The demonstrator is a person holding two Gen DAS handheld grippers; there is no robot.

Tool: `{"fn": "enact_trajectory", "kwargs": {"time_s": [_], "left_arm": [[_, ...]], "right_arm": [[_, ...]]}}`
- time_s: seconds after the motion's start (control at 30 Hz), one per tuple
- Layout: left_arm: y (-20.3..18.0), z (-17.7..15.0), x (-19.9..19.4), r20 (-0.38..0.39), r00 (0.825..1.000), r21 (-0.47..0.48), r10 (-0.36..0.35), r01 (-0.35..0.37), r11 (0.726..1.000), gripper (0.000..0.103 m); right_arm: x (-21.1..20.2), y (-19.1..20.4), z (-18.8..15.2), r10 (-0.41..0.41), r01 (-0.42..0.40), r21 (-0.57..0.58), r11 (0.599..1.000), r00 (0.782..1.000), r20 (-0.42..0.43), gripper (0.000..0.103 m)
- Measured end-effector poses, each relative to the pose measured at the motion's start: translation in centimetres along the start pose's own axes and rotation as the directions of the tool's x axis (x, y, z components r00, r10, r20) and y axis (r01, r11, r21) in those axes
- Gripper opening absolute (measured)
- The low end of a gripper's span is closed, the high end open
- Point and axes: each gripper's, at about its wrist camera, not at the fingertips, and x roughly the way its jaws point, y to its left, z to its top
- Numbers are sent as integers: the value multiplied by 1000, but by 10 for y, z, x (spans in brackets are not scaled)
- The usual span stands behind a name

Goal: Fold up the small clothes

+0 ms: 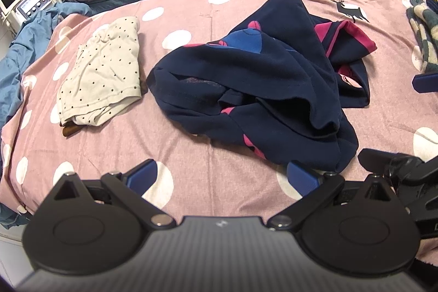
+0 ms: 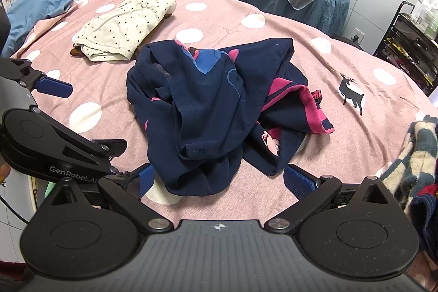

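Grippers first: the left gripper point(image 1: 223, 177) is spread wide and empty, low over the bedspread point(image 1: 219, 155), its right finger just beside the near hem of the navy garment point(image 1: 260, 89); the right gripper point(image 2: 223, 178) is spread too, its fingers on either side of the same near hem, pinching nothing. The navy garment lies crumpled in the middle of the bed, straight ahead of both grippers, with pink trim showing on its far right side. To do this step well, I would pick two separate edges of the heap, not bunched layers, pinch a single layer at each, then draw them apart so the cloth lies flat before any fold. Further left, apart from the navy heap, sits a folded dotted garment point(image 1: 101, 73), seemingly done; a checked cloth point(image 2: 416, 155) lies at the right edge
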Motion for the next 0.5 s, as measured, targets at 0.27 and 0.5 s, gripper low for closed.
{"fn": "enact_trajectory", "kwargs": {"time_s": [0.27,0.5], "left_arm": [[-1,-1,1,-5,1000,-1,1,-1,1000,103],[-2,-2,2,-7,1000,4,0,0,1000,103]], "right_arm": [[-1,-1,0,-3,3,6,1000,1000,0,103],[-1,-1,-1,-2,2,3,1000,1000,-3,103]]}}
